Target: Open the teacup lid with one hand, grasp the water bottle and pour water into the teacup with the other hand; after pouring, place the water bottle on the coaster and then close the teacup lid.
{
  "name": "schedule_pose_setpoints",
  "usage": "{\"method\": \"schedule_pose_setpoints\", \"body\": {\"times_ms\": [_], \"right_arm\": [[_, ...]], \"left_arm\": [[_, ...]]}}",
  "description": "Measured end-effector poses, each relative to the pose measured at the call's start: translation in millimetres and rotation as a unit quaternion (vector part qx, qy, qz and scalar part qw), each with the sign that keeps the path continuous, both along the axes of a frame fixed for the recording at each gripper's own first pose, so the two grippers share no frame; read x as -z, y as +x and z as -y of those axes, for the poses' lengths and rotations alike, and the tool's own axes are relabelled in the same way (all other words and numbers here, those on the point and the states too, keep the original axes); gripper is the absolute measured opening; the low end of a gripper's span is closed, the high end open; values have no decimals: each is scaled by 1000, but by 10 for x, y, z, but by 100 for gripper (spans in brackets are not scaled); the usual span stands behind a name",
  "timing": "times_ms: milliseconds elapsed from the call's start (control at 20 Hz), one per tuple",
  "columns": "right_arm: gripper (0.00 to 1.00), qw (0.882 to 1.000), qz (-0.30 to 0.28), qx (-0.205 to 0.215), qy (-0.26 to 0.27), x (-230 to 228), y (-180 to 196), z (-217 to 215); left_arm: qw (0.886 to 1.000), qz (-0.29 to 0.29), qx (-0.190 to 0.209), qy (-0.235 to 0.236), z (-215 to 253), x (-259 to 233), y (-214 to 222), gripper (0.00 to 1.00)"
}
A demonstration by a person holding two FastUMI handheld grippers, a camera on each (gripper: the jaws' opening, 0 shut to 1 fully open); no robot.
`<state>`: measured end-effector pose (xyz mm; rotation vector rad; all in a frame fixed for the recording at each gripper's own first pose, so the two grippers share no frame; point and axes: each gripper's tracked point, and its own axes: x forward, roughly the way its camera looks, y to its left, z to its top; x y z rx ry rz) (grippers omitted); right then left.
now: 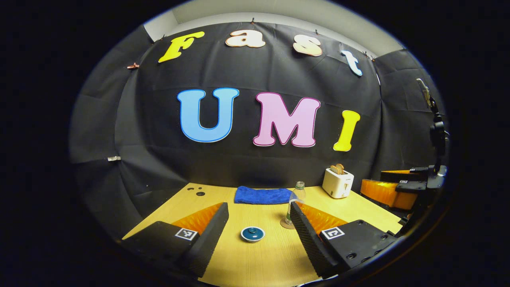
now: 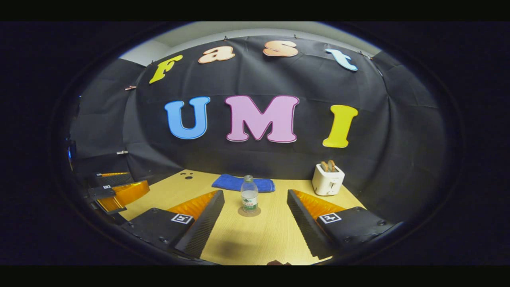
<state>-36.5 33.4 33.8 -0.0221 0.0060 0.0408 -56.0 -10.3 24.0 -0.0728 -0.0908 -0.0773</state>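
Taking the teacup point(image 1: 253, 234) as the landmark: in the left gripper view it sits on the wooden bench point(image 1: 259, 263) straight ahead of the left tool point(image 1: 259, 229), between its two spread fingers, with its blue lid point(image 1: 252, 231) seated on top. That tool is wide open and holds nothing. Just behind the cup and to its right stands the water bottle point(image 1: 295, 205), upright on a round coaster point(image 1: 285, 224), partly hidden behind the tool's right finger. In the right gripper view the bottle point(image 2: 249, 197) stands centred ahead of the right tool point(image 2: 255, 217), whose fingers are likewise parted and empty, resting on its coaster point(image 2: 249, 211).

Lid on and bottle on the coaster — this fits either the lay-out ahead of any pouring or the end state the task asks for, and the pictures do not settle which. Should the lid need lifting, a good grip would close on its small central knob, rising straight so the cup does not drag; a grasp on the bottle would best land on the body near the label, kept vertical.

Farther back from the cup lie a folded blue towel point(image 1: 262, 195) and, to the right, a white toaster point(image 1: 337, 182) with bread in its slots. The water level in cup and bottle is hard to judge, and whether the bottle carries a cap is too small to tell.
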Motion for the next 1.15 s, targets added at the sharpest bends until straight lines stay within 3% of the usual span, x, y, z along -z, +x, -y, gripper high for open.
{"method": "schedule_pose_setpoints", "body": {"times_ms": [550,1150], "right_arm": [[98,1000,0,9,-21,-60,14,-18],[98,999,-14,27,13,41,182,8]], "left_arm": [[1000,-4,-3,-14,-270,61,216,98],[999,-2,23,31,-222,96,207,98]]}}
